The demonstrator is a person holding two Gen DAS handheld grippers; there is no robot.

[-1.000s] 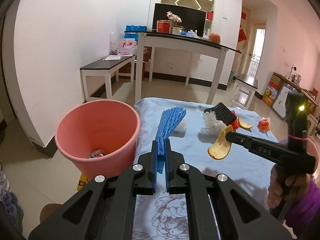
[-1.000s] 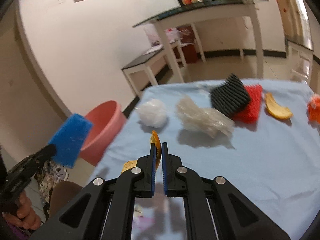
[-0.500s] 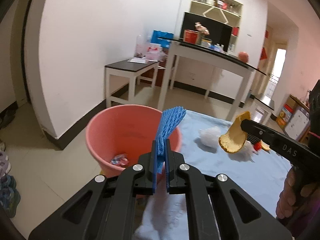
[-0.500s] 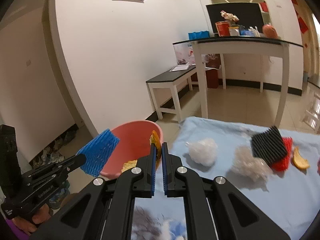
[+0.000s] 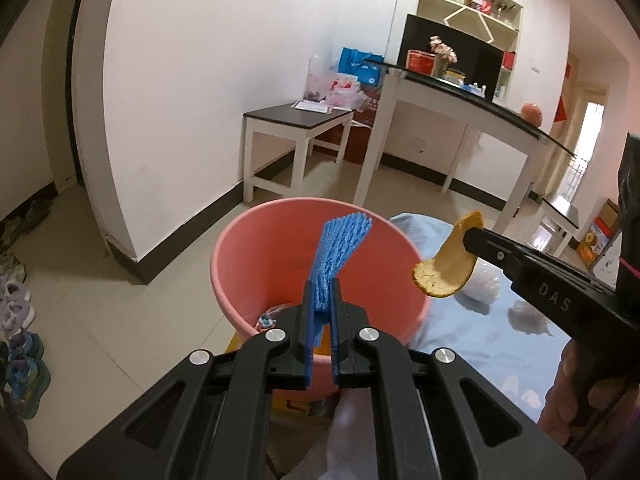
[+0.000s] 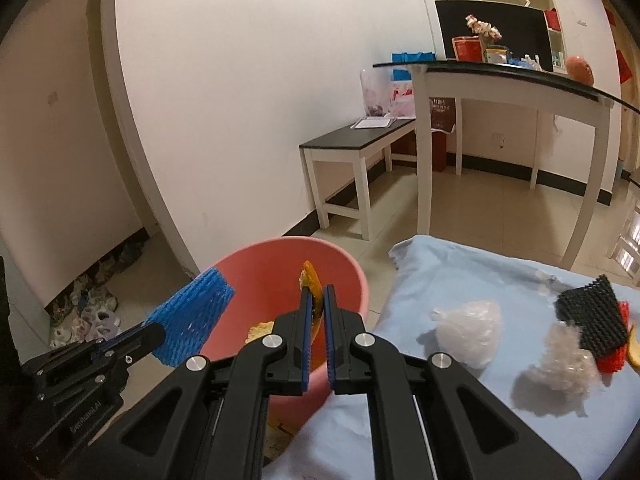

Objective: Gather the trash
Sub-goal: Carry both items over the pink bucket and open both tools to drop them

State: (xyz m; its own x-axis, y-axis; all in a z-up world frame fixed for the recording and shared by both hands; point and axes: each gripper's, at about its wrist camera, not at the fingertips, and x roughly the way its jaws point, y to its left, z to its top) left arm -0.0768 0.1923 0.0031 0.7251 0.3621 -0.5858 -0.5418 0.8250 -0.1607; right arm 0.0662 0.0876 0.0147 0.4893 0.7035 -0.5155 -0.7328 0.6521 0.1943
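While each hand-held gripper (image 5: pixel 320 292) clamps blue foam net (image 5: pixel 340 248) or peel (image 6: pixel 313 286), pink bucket (image 5: pixel 260 240) sits below.

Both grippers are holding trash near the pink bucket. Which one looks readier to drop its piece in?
Probably left: its gripper holds the blue net over the bucket; the right's peel hangs at the rim.

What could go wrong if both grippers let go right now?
1. The orange peel in the right gripper hangs near the pink bucket's table-side rim, so it may drop onto the blue cloth or the floor.
2. The blue foam net in the left gripper is light and could catch on the ridged pads rather than fall.
3. The two grippers sit close together over the bucket and could bump.
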